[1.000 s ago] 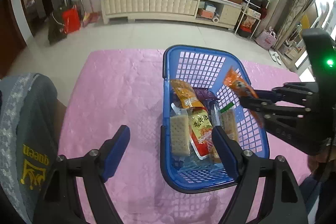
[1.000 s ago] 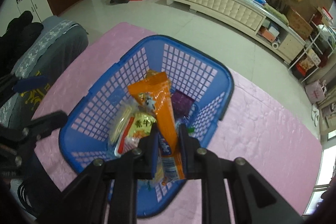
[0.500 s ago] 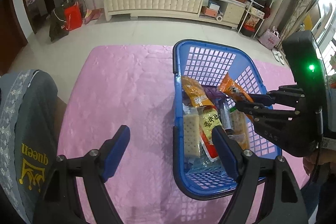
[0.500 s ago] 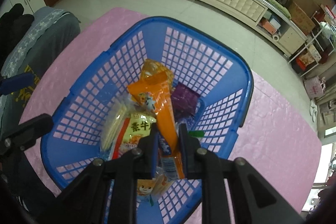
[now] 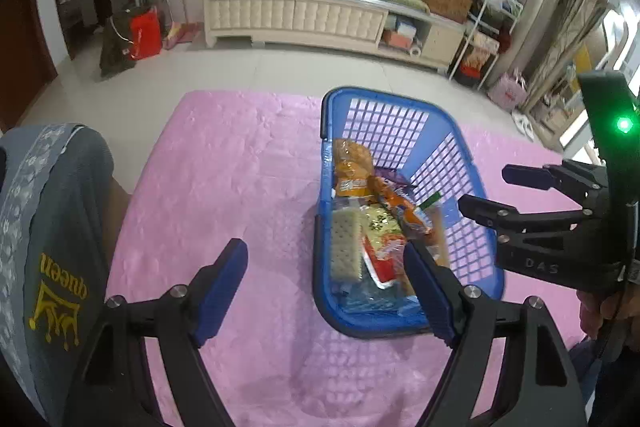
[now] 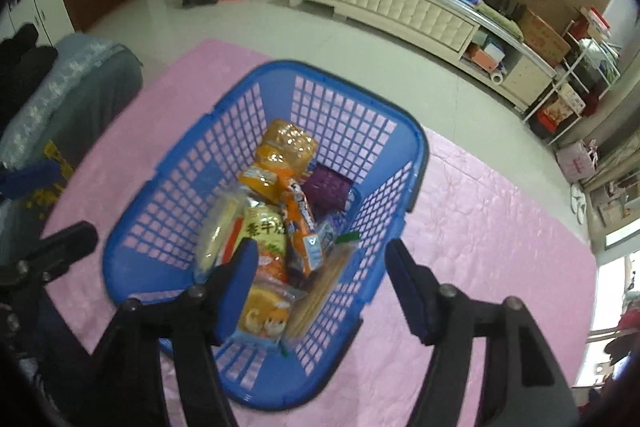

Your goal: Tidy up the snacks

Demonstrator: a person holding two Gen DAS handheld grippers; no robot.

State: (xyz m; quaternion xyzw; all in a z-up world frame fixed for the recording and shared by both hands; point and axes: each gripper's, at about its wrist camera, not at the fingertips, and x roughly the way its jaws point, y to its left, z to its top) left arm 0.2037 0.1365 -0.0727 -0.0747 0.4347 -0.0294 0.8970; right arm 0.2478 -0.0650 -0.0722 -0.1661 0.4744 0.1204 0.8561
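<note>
A blue plastic basket [image 5: 472,183] [image 6: 168,195] stands on a pink cloth and holds several snack packets. An orange snack stick [image 5: 404,209] [image 6: 300,223] lies loose on top of them. My right gripper [image 6: 320,279] is open and empty just above the basket's near end; it also shows in the left wrist view [image 5: 488,191] over the basket's right wall. My left gripper [image 5: 326,287] is open and empty, low over the cloth, its right finger in front of the basket's near left corner.
The pink cloth [image 5: 224,179] covers the table. A grey cushion with yellow print [image 5: 44,227] sits at the left edge. Beyond the table are tiled floor and a white cabinet [image 5: 296,15].
My right gripper has opened and let go of the orange snack stick, which now lies in the basket. The right gripper has drawn back a little. The left gripper stays open.
</note>
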